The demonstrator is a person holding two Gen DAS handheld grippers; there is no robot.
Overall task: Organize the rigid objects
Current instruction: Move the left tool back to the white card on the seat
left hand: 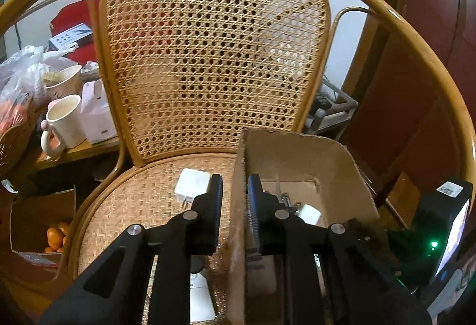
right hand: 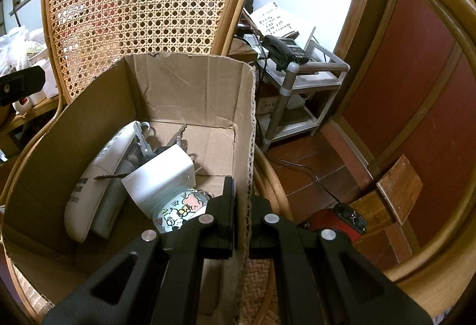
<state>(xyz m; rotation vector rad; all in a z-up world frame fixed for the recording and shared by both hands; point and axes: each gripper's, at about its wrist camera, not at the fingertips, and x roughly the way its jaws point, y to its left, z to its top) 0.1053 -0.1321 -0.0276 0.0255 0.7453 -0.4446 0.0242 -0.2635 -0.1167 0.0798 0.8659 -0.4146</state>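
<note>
A cardboard box (left hand: 297, 152) stands on the woven seat of a rattan chair (left hand: 142, 206). My left gripper (left hand: 235, 180) straddles the box's left wall, and a thin gap shows beside its left finger, so it is open. My right gripper (right hand: 242, 200) is shut on the box's right wall (right hand: 247, 122). Inside the box (right hand: 184, 87) lie a white tube (right hand: 98, 176), a white adapter block (right hand: 160, 176), keys (right hand: 142, 140) and a round item with cartoon stickers (right hand: 178, 210). A white plug charger (left hand: 192, 183) lies on the seat just left of the box.
The chair's cane back (left hand: 214, 51) rises behind the box. Mugs (left hand: 64, 119) and bags crowd a side table to the left. A carton of oranges (left hand: 56, 234) sits on the floor. To the right stand a metal shelf with a telephone (right hand: 285, 49) and a red wooden door (right hand: 416, 81).
</note>
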